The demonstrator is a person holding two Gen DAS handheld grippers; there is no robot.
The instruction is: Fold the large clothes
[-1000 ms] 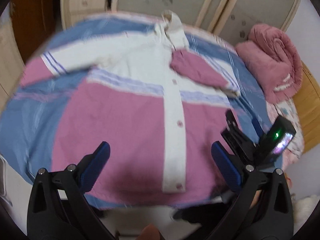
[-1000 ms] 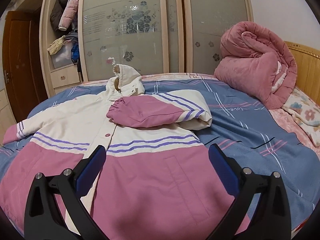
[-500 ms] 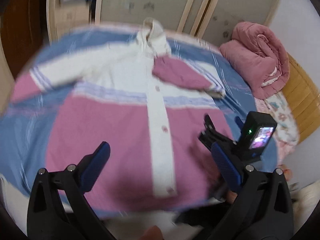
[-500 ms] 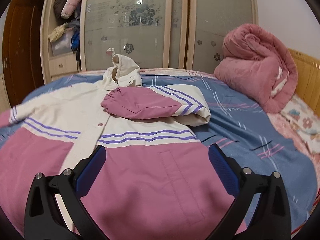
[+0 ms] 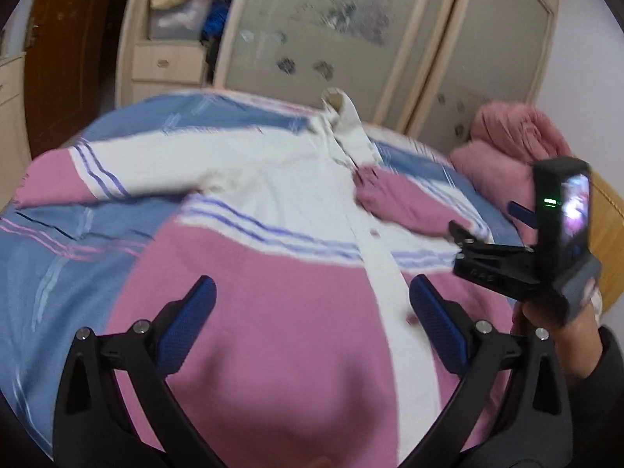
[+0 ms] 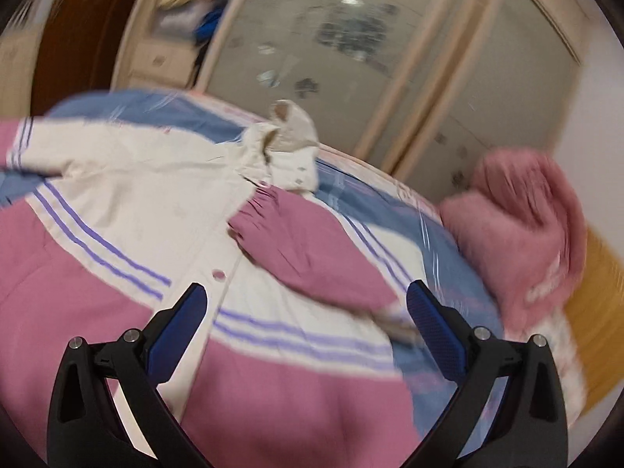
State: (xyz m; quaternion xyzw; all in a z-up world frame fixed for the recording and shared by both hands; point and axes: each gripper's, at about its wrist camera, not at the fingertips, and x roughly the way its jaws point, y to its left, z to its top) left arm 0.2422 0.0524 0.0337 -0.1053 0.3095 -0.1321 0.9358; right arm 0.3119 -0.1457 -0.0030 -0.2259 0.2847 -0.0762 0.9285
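**Both grippers spread wide above the jacket**

Nearest me, my left gripper [image 5: 312,318] has its blue pads far apart and nothing between them, hanging over the pink lower front of the jacket [image 5: 296,312]. My right gripper [image 6: 306,321] is likewise wide open and empty, over the striped band near the white button placket. In the left view I see the right unit, gripped by a hand [image 5: 561,331], beside the jacket's edge. The jacket lies front up on the blue striped bedsheet [image 5: 58,257]; its right sleeve [image 6: 312,249] is folded across the chest, the left sleeve [image 5: 89,171] stretched outward. Its hood [image 6: 292,132] points away, though blur softens details. Beyond sit a rolled pink quilt [image 6: 518,226] and the wardrobe [image 5: 351,31].
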